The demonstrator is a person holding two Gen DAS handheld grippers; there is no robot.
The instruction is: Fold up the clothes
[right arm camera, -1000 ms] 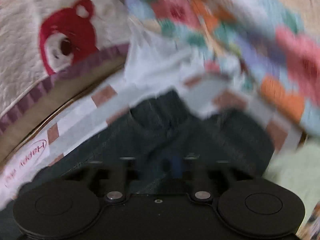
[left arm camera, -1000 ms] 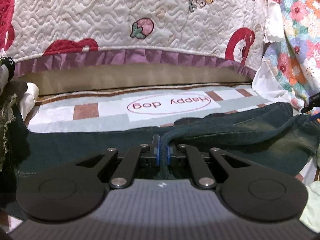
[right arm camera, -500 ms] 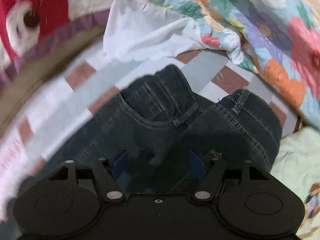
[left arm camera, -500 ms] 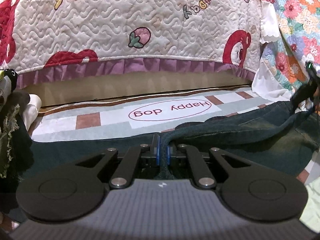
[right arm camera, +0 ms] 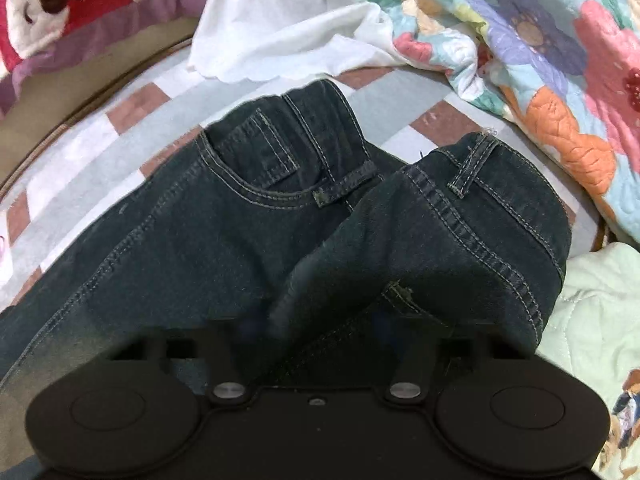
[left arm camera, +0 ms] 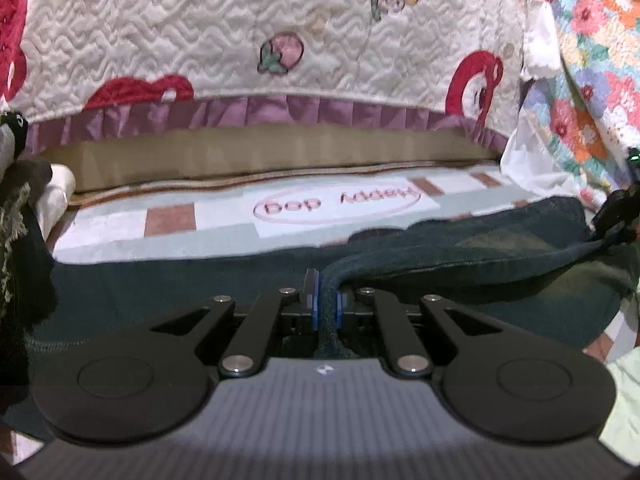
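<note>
My left gripper point(left arm camera: 327, 307) is clamped on a fold of the dark blue denim jeans point(right arm camera: 224, 240). My right gripper point(right arm camera: 316, 332) sits spread wide over their bunched waistband. The jeans lie across the pale checked "Happy dog" mat point(left arm camera: 168, 220), below the cream quilted bear blanket point(left arm camera: 248, 28).

Right hand-held gripper point(right arm camera: 316, 328): fingertips blurred and dark against the jeans point(right arm camera: 224, 224); cannot tell whether the jaws are apart or closed on cloth.

Jeans legs run off the lower left edge of the right wrist view; hems not seen.

Left hand-held gripper point(left arm camera: 327, 304): the pinched fold of the jeans hides the inner pad faces.

Left wrist view is soft throughout; mat point(left arm camera: 224, 236) lettering smeared.

Dark object point(left arm camera: 616, 212) at the right edge, cut off, unidentifiable.

Dark frayed cloth point(left arm camera: 20, 240) at the left edge, cut off.

Floral quilt point(right arm camera: 540, 60) cropped top and right.
</note>
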